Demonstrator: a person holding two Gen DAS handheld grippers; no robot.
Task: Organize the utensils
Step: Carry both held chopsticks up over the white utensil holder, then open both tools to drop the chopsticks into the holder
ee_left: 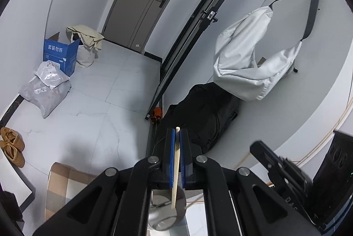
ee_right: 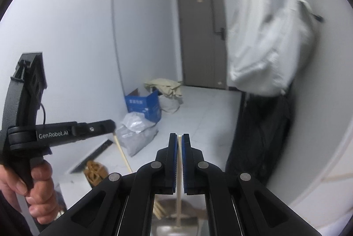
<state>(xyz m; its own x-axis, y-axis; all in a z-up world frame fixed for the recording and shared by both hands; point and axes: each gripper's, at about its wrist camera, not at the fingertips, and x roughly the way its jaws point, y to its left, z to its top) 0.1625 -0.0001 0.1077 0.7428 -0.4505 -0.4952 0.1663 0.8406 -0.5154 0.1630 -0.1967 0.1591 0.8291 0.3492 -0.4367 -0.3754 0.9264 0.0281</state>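
In the left wrist view my left gripper (ee_left: 177,133) is shut on a pale wooden chopstick (ee_left: 175,170), which runs back between the blue pads and hangs over a round metal container (ee_left: 167,218) below. My right gripper (ee_right: 179,136) is shut on a second chopstick (ee_right: 179,172) in the same way. Beneath it lies the metal container (ee_right: 187,227), with more chopsticks (ee_right: 159,209) at its left. The left gripper (ee_right: 111,125) also shows in the right wrist view, held by a hand (ee_right: 40,189), its chopstick (ee_right: 122,153) slanting down. The right gripper (ee_left: 257,145) appears at the lower right of the left wrist view.
Both grippers are raised and face a hallway. A white bag (ee_left: 249,62) hangs on the right wall above a black backpack (ee_left: 205,117). A blue box (ee_left: 60,55), grey parcels (ee_left: 47,90) and brown shoes (ee_left: 12,145) sit on the tiled floor. A grey door (ee_right: 201,35) closes the far end.
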